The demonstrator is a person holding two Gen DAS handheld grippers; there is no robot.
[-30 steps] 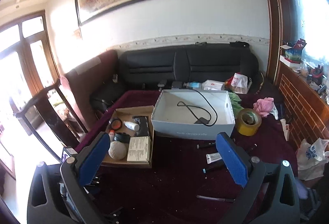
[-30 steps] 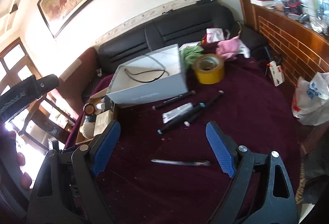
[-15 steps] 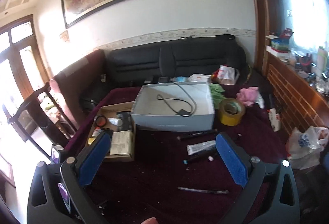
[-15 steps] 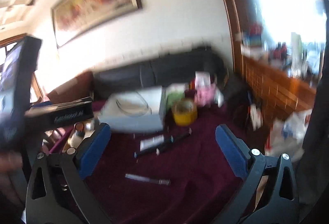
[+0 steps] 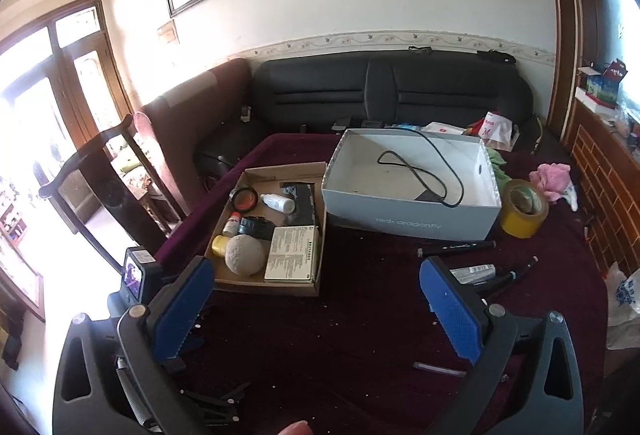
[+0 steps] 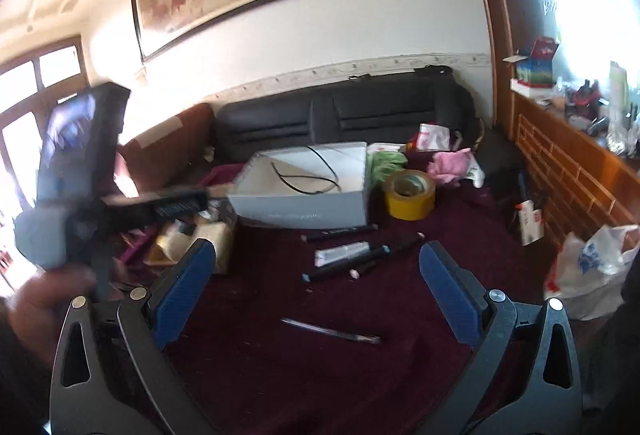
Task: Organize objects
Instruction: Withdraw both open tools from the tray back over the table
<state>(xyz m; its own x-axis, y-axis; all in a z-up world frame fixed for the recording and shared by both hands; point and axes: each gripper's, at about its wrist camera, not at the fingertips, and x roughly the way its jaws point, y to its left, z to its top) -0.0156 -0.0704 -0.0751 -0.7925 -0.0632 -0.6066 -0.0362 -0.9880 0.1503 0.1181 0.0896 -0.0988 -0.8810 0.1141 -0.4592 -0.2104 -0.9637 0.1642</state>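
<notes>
On the dark red tablecloth (image 5: 344,339), an open cardboard tray (image 5: 276,286) holds small bottles, a round sponge and a flat packet. Beside it stands a grey shoebox (image 5: 408,222) with a black cable (image 5: 424,171) inside. Black markers (image 6: 340,231) and a white tube (image 6: 340,252) lie loose in front of the shoebox, and a pen (image 6: 332,331) lies nearer. A yellow tape roll (image 6: 410,193) sits to the box's right. My left gripper (image 5: 316,303) is open above the cloth, facing the tray. Empty and open, my right gripper (image 6: 316,279) hangs over the pen.
A pink cloth (image 5: 552,175) and a green cloth (image 6: 386,161) lie behind the tape. A black sofa (image 5: 384,95) lines the far side, a brick-faced ledge (image 6: 572,175) the right. A white plastic bag (image 6: 592,267) hangs at the table's right edge. The blurred left gripper body (image 6: 80,171) fills the right view's left side.
The right jaws have spread wider and that view has rolled level. The left gripper has dropped closer to the tray and shoebox after pulling back.
</notes>
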